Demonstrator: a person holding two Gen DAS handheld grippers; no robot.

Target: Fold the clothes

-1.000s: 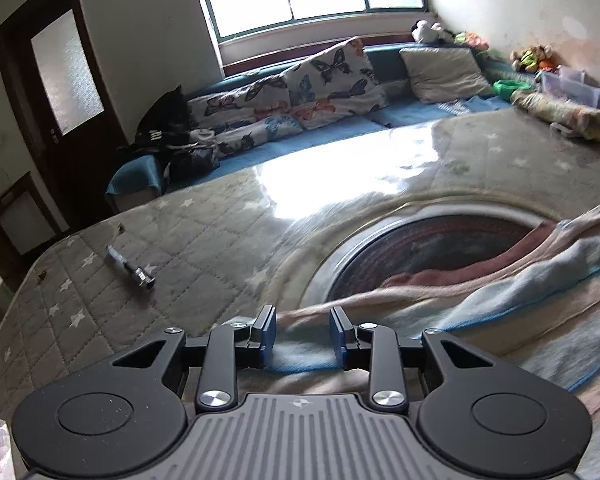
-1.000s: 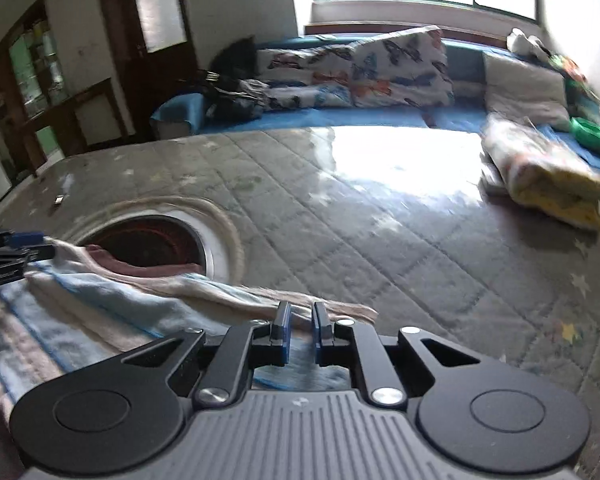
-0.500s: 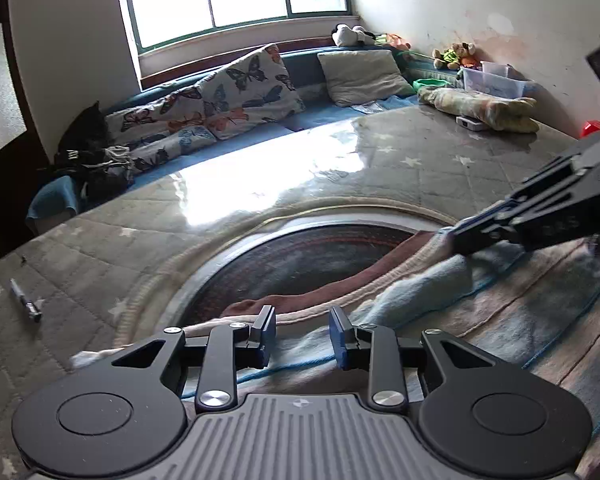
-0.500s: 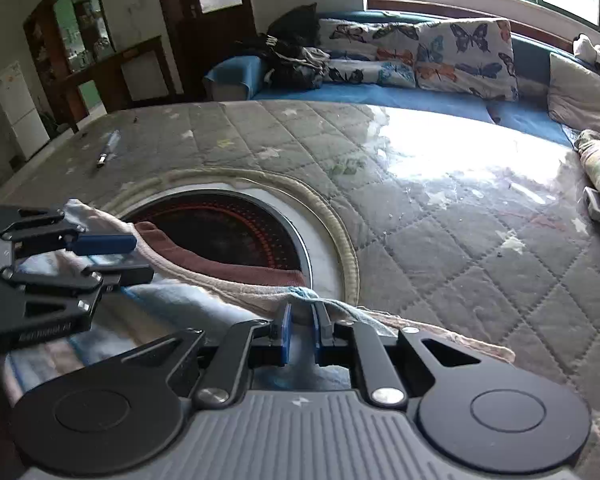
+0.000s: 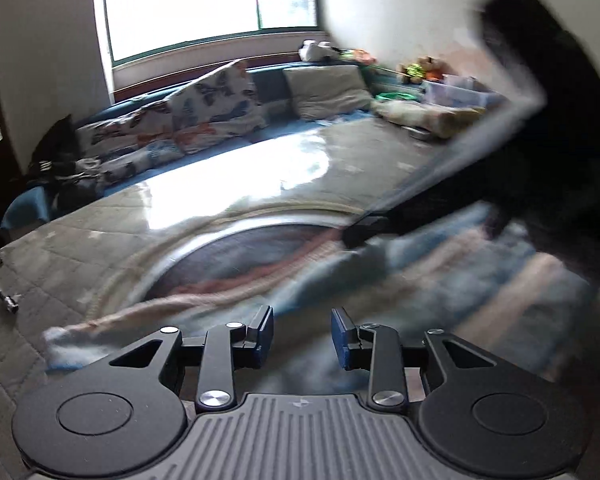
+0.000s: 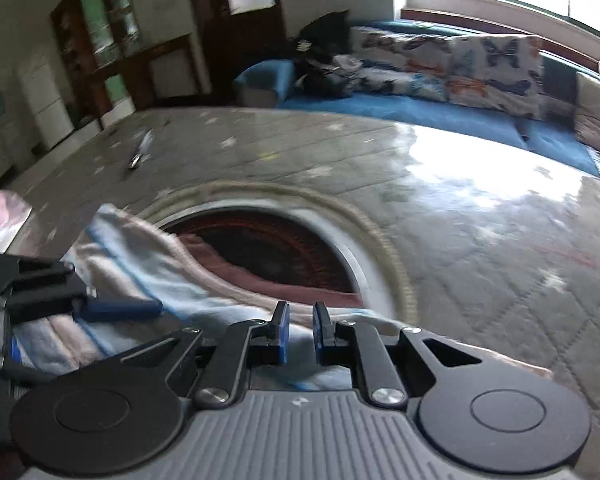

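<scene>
A striped blue, cream and pink cloth [image 5: 440, 264] lies on the quilted grey table, partly over a round dark inset [image 5: 256, 252]. My left gripper [image 5: 302, 338] is open, hovering low over the cloth's near edge with nothing between its pads. My right gripper [image 6: 299, 332] has its jaws slightly apart over the cloth's edge [image 6: 160, 276], not clamped. In the left wrist view the right gripper [image 5: 364, 232] is a blurred dark shape above the cloth. In the right wrist view the left gripper [image 6: 116, 310] sits at the left, over the cloth.
A pen-like tool [image 5: 4, 298] lies on the quilted table [image 6: 500, 264] at the far left. A sofa with butterfly cushions [image 5: 204, 108] and a folded blanket [image 5: 420, 114] stand beyond. A pink bag [image 6: 2, 220] is at the table's left edge.
My right gripper opened, letting go of the cloth edge it pinched, and swung left. Both views are motion-blurred. The cloth now lies flatter. My left gripper stayed open.
</scene>
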